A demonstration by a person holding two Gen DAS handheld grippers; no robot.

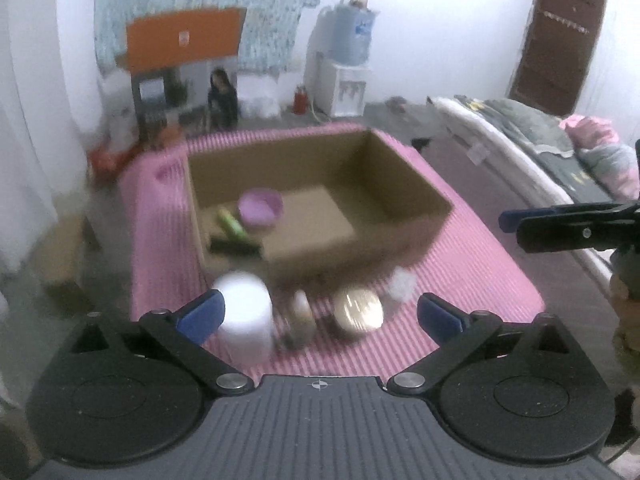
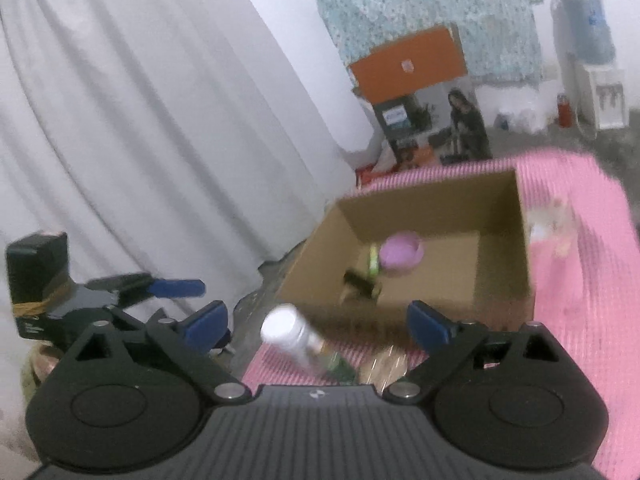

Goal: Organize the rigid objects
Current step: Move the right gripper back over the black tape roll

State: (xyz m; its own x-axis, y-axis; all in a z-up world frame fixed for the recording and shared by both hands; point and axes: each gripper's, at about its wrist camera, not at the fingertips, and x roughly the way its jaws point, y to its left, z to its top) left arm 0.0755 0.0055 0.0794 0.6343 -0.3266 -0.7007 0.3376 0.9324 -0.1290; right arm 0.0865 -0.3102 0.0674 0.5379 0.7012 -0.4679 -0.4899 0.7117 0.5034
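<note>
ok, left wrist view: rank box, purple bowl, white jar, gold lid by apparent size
1. box
2. white jar, though nearness to the camera inflates it
3. purple bowl and gold lid: look alike, unranked

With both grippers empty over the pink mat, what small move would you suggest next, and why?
Probably bring the left gripper down around the white jar. Its fingers stand wide open with nothing held, and the jar stands upright on the pink mat, outside the cardboard box, right beside the gripper's left finger. The purple bowl already lies in the box.
</note>
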